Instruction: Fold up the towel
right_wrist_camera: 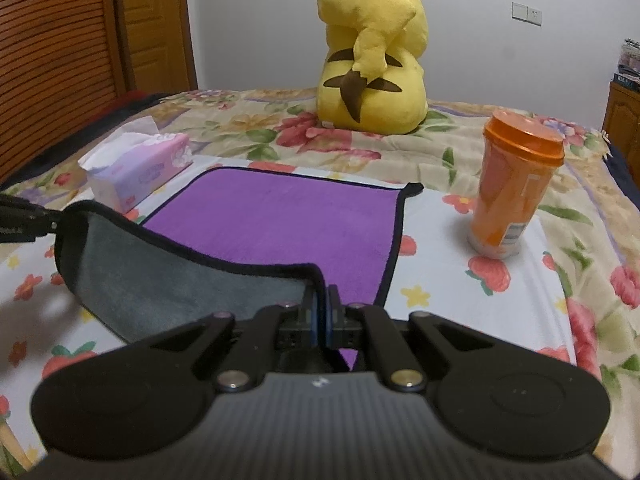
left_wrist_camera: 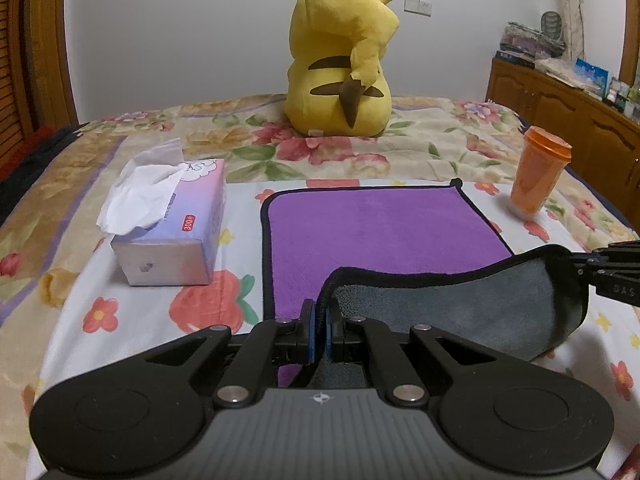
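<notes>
towel (left_wrist_camera: pixel 376 224): purple on top, grey underneath, black hem; far part lies flat on the floral bedspread (left_wrist_camera: pixel 360 152), near edge lifted and turned so the grey side faces the cameras, sagging between the two grippers.
left gripper (left_wrist_camera: pixel 319 330): blue pads clenched on the near left corner of the towel, hem pinched between them; in the right wrist view its black tip (right_wrist_camera: pixel 24 222) shows at the left edge, holding that corner.
right gripper (right_wrist_camera: pixel 321 320): pads pressed together on the near right corner of the towel (right_wrist_camera: pixel 280 216); in the left wrist view its black fingers (left_wrist_camera: pixel 612 268) show at the right edge, gripping the raised hem.
tissue box (left_wrist_camera: pixel 172 228): left of the towel, just beside its left hem, a white tissue sticking up from the top.
cup (right_wrist_camera: pixel 512 184): orange with an orange lid, upright on the bedspread, right of the towel and apart from it.
plush (left_wrist_camera: pixel 340 56): yellow, sitting with its back to the cameras, beyond the towel's far edge.
cabinet (left_wrist_camera: pixel 560 104): wooden, along the right wall, cluttered on top.
</notes>
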A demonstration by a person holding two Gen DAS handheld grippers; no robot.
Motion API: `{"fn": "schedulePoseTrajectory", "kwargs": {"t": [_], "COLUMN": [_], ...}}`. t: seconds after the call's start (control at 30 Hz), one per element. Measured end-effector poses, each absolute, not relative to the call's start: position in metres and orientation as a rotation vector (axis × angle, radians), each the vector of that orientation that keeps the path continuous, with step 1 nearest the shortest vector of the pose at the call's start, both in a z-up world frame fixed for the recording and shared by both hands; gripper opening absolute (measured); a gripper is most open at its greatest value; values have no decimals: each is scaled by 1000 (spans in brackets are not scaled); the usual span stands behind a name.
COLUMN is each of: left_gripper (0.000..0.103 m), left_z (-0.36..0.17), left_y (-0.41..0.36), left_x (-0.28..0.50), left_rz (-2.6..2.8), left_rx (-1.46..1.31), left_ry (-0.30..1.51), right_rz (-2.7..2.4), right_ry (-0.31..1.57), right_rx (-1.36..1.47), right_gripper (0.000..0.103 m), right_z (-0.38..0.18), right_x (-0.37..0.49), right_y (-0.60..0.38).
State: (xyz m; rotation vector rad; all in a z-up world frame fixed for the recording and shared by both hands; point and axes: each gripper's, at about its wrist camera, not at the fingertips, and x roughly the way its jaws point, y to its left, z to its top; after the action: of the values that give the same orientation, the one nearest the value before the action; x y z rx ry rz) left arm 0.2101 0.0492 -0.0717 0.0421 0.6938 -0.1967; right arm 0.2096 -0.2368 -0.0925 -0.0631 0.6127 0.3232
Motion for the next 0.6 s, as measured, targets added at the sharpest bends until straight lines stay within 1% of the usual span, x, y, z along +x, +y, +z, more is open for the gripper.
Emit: {"fn": "schedulePoseTrajectory", "kwargs": {"t": [0.6], "left_gripper": [8], "left_z": [-78], "left_y": [50], "left_x": [228], "left_rz": [-195], "left_rx": [65], "left_ry": [688], "right_rz": [338], "right_ry": [604], "right_rx": [-22], "right_gripper": [5], "right_z": [-94], "right_x": [224], "right_y": [-241]}}
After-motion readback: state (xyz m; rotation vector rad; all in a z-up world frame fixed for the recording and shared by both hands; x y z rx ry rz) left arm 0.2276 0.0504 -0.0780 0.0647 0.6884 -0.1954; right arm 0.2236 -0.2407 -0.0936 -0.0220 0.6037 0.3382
